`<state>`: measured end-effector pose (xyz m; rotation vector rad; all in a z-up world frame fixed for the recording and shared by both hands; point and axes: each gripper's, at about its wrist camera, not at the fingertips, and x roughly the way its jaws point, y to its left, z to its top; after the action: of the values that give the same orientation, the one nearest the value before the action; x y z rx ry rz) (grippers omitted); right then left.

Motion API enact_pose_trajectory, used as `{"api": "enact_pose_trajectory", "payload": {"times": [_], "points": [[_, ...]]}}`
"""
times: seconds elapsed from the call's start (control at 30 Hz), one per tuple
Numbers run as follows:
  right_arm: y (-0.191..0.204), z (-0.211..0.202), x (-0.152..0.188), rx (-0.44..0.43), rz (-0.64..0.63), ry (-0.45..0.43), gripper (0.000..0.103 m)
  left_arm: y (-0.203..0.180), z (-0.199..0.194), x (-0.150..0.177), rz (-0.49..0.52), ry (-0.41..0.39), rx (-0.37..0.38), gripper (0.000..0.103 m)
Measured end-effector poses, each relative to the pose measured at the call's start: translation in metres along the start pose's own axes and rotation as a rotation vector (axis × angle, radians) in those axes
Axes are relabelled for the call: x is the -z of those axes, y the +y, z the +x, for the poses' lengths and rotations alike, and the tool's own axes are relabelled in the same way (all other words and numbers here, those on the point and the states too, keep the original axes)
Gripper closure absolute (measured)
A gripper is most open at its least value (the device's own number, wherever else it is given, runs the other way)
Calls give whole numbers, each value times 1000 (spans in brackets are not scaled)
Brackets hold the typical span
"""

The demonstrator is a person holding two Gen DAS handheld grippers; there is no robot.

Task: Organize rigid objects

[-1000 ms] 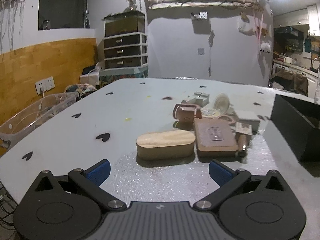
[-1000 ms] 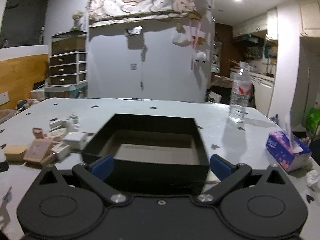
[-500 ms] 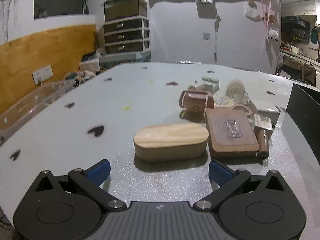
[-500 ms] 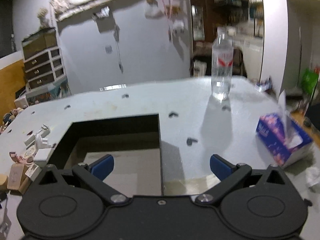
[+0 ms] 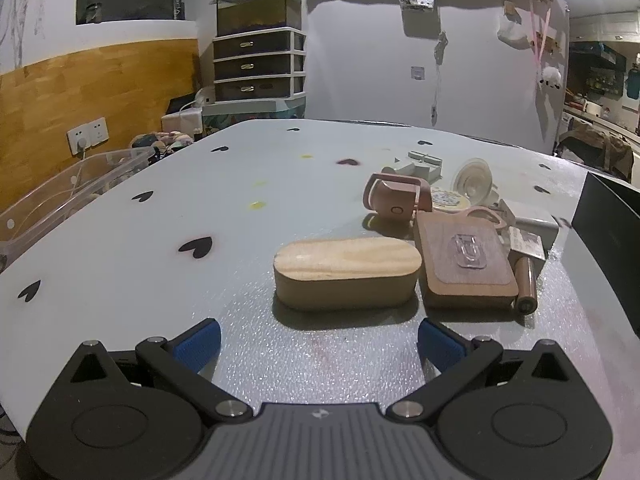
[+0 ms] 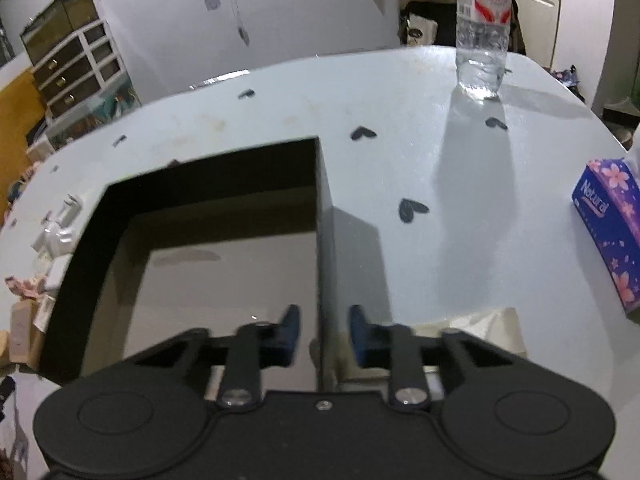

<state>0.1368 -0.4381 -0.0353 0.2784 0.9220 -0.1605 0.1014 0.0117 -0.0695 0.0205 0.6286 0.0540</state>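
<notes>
The black box (image 6: pixel 320 208) stands on the desk (image 6: pixel 420 120) towards its near edge, its open top up and its floor bare. Its walls look thin, flat and stiff, probably board, so the box should be light and easy to drag but could slide or tip if pulled by one wall. The right tongs (image 6: pixel 320 334) straddle the box's right-hand wall near its near corner, one blue pad inside and one outside, and the jaws are closing on it; a small gap shows on each side, so the pads do not yet press. That wall, low and near the corner, looks a sound place to take hold.

The pieces to sort lie in a cluster just left of the box: an oval wooden block (image 5: pixel 347 272), smooth and solid, best taken across its short width; touching its right end a flat wooden board (image 5: pixel 466 266) with a clear clip on it, and beyond them a pink handled case (image 5: pixel 394 200). The left tongs (image 5: pixel 319 346) hover just short of the block, jaws wide apart and empty.

The desk is pale, printed with dark hearts, and slightly glossy. A water bottle (image 6: pixel 482 32) stands near the far right corner, a tissue box (image 6: pixel 608 236) at the right edge.
</notes>
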Motion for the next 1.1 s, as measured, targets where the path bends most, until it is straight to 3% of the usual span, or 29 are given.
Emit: {"api": "enact_pose_trajectory", "payload": {"times": [0.07, 0.17, 0.5, 0.63, 0.83, 0.97, 1.0, 1.07, 1.1], "points": [[-1, 3, 0, 9, -8, 15, 92, 0, 2, -2, 5, 4, 9, 0], [1, 4, 1, 4, -29, 26, 95, -2, 6, -6, -3, 11, 5, 0], [5, 5, 2, 19, -87, 26, 96, -9, 26, -23, -67, 31, -39, 0], [4, 9, 1, 16, -82, 41, 95, -18, 30, -28, -46, 49, -18, 0], [8, 10, 1, 30, -93, 44, 94, -14, 32, -34, -164, 44, -51, 0], [8, 10, 1, 30, -105, 45, 97, -14, 35, -34, -135, 38, -76, 1], [7, 9, 1, 31, -104, 46, 97, -13, 35, -33, -126, 41, -81, 1], [8, 9, 2, 29, -112, 48, 97, -11, 33, -34, -124, 26, -92, 14], [8, 9, 2, 32, -119, 47, 97, -9, 33, -34, -119, 26, -107, 14]]}}
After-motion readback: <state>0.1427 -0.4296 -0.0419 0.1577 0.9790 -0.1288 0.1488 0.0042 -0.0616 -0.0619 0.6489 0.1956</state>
